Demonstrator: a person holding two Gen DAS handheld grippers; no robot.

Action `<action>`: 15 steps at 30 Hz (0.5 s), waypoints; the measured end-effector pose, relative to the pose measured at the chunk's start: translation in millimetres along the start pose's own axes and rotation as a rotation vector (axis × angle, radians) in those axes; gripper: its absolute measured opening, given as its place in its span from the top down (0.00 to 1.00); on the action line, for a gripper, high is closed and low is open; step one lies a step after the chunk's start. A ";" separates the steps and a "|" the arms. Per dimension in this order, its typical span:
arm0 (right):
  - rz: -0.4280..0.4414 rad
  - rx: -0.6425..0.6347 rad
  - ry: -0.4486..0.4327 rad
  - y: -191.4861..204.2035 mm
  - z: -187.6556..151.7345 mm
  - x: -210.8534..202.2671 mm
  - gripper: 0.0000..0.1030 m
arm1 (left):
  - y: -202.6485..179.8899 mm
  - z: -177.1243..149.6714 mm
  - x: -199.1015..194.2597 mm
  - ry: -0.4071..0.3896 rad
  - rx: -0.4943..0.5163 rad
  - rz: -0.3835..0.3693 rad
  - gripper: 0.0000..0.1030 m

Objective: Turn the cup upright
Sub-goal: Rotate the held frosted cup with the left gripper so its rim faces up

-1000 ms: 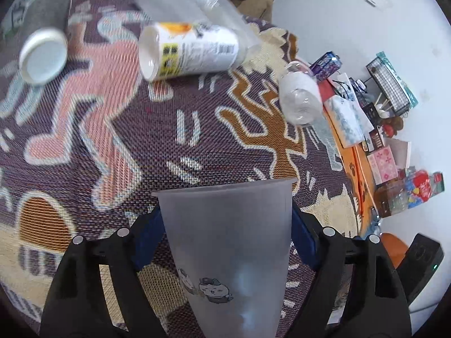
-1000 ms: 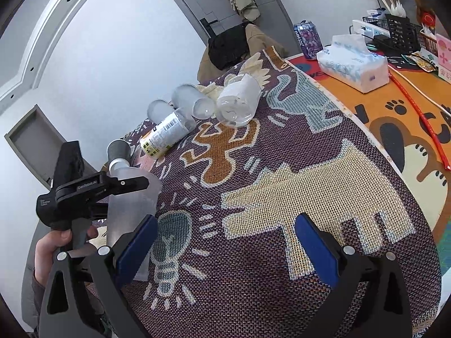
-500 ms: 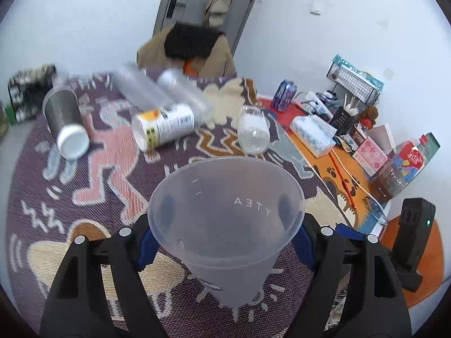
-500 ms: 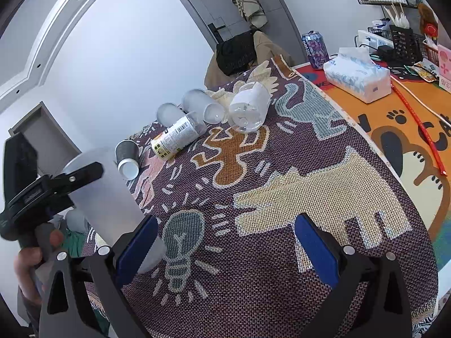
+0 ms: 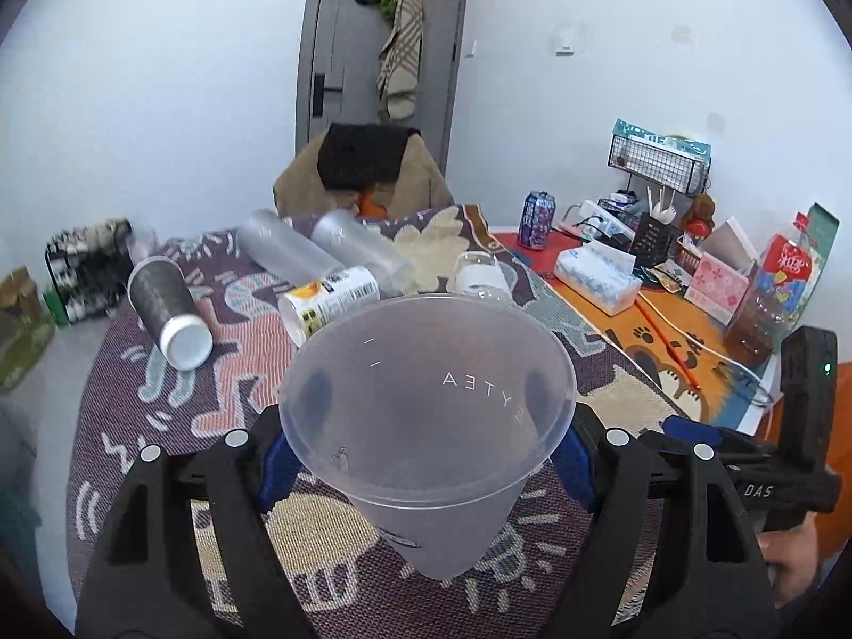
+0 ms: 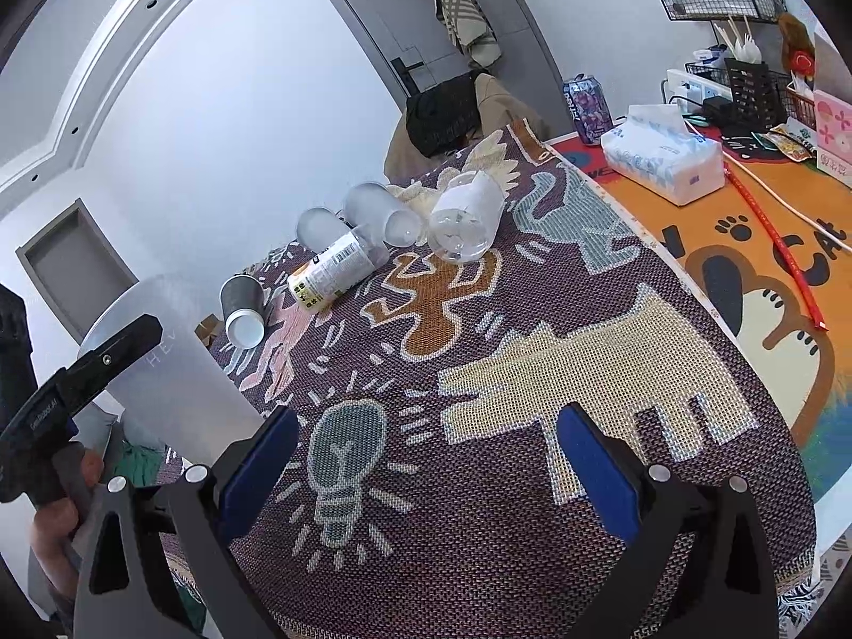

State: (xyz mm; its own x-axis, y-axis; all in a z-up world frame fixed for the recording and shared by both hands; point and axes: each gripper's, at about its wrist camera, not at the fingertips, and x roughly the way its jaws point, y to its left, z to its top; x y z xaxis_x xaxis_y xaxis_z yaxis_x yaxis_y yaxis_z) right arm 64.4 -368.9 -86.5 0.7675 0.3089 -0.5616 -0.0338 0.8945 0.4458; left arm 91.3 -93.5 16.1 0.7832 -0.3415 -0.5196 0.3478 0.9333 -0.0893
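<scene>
My left gripper point(image 5: 426, 458) is shut on a frosted translucent cup point(image 5: 426, 426), held mouth up with its blue pads on both sides. Its base hangs over the patterned rug point(image 5: 175, 404); whether it touches I cannot tell. In the right wrist view the same cup point(image 6: 170, 367) stands upright at the left rug edge in the left gripper point(image 6: 80, 378). My right gripper point(image 6: 426, 468) is open and empty above the rug's light-bulb pattern point(image 6: 346, 458).
Several cups and bottles lie on their sides at the far end: a grey cup point(image 5: 165, 303), a labelled bottle point(image 5: 330, 303), frosted tumblers point(image 5: 287, 255) and a clear cup point(image 6: 463, 218). A tissue pack point(image 6: 665, 160), soda can point(image 6: 586, 106) and desk clutter sit right.
The left gripper has turned the cup from mouth down to mouth up and lowered it toward the rug. The right gripper has stayed open and nearly still.
</scene>
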 end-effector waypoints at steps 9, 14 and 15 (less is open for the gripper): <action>-0.019 -0.018 -0.007 -0.4 -5.0 -1.0 0.07 | -25.1 -6.4 4.3 -0.101 0.084 0.035 0.25; -0.029 -0.024 0.002 -4.9 -7.8 0.6 0.07 | -34.7 -12.6 18.8 -0.112 0.103 0.042 0.25; -0.031 -0.027 0.003 -6.1 -8.6 0.8 0.07 | -36.2 -13.9 21.1 -0.115 0.104 0.039 0.25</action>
State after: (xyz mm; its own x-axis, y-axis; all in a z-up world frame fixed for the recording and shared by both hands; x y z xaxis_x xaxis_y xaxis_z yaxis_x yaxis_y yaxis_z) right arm 59.7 -371.4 -95.6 0.7666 0.2817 -0.5770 -0.0271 0.9120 0.4093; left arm 88.0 -132.9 -3.5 0.8489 -0.3211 -0.4198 0.3625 0.9318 0.0204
